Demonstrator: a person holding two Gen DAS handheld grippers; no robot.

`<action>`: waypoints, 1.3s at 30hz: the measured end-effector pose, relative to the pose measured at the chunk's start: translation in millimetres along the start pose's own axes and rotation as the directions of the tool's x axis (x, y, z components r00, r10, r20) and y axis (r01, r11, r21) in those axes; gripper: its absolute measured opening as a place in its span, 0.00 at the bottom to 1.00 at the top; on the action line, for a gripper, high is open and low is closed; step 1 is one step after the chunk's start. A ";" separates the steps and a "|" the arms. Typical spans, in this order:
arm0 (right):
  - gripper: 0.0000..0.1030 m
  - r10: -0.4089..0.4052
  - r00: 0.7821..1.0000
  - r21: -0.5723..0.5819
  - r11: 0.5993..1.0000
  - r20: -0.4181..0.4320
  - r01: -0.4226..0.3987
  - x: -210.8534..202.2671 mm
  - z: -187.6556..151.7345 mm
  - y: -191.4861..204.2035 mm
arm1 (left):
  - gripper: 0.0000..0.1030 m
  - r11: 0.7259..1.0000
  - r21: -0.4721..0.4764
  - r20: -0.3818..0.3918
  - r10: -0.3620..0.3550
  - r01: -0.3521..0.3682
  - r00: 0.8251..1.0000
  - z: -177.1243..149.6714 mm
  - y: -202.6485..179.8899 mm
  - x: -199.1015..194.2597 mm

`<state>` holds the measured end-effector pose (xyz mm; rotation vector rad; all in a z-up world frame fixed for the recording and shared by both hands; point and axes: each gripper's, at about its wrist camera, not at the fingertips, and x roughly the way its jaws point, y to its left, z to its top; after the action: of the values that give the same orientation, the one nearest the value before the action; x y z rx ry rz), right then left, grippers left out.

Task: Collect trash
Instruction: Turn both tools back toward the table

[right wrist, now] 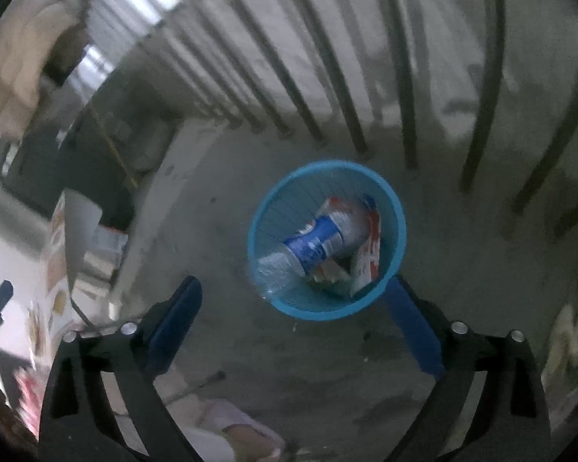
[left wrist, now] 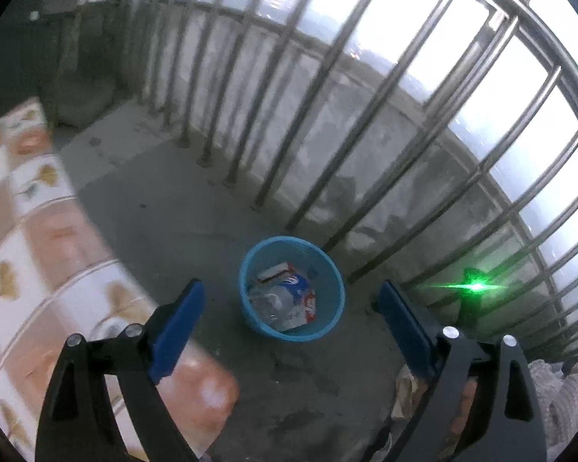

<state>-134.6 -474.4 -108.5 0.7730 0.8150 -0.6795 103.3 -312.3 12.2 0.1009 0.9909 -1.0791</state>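
Your left gripper (left wrist: 291,308) hangs above the concrete floor (left wrist: 173,211) with its blue fingers (left wrist: 177,323) spread wide and nothing between them. The blue basket (left wrist: 250,300) stands straight ahead of it, framed in the gap between the fingers, near the metal railing (left wrist: 327,115) beyond. Inside lie a crushed plastic bottle (left wrist: 269,300) and red-and-white cartons (left wrist: 277,271).

Your right gripper (right wrist: 293,300) is likewise spread apart and empty. The basket (right wrist: 397,208) sits just ahead, slightly toward its right finger (right wrist: 412,327), whose tip overlaps the rim in this view. The bottle (right wrist: 312,244), with its blue label, lies tilted in the basket on top of the cartons (right wrist: 370,246).
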 end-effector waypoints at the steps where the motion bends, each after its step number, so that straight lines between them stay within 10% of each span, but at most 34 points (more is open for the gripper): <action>1: 0.92 -0.012 1.000 -0.022 1.000 0.014 0.012 -4.0 0.4 6.0 | 0.89 1.000 -0.009 0.017 0.017 -0.017 1.000 -3.7 5.0 -11.8; 15: 0.92 -0.189 0.947 -0.207 0.947 0.258 0.245 -63.1 10.5 89.0 | 0.95 0.964 -0.101 0.214 0.262 -0.245 0.941 -61.6 69.6 -146.2; 23: 0.92 -0.166 0.916 -0.442 0.835 0.366 0.328 -71.8 -5.4 168.4 | 0.95 0.919 -0.264 0.225 0.355 -0.294 0.908 -110.1 133.7 -205.7; 34: 0.92 0.242 0.954 -0.662 0.746 0.177 -0.067 -62.1 -35.2 270.2 | 0.95 0.852 -0.412 0.336 0.471 -0.323 0.816 -177.3 195.4 -272.4; 39: 0.92 0.282 0.958 -0.696 0.698 0.052 -0.168 -42.7 -51.3 320.9 | 0.95 0.832 -0.457 0.375 0.500 -0.314 0.780 -190.9 214.6 -289.6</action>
<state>72.4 -249.2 9.4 0.1226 0.7361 -0.1666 118.8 95.0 26.9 -0.2457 0.6516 -0.4489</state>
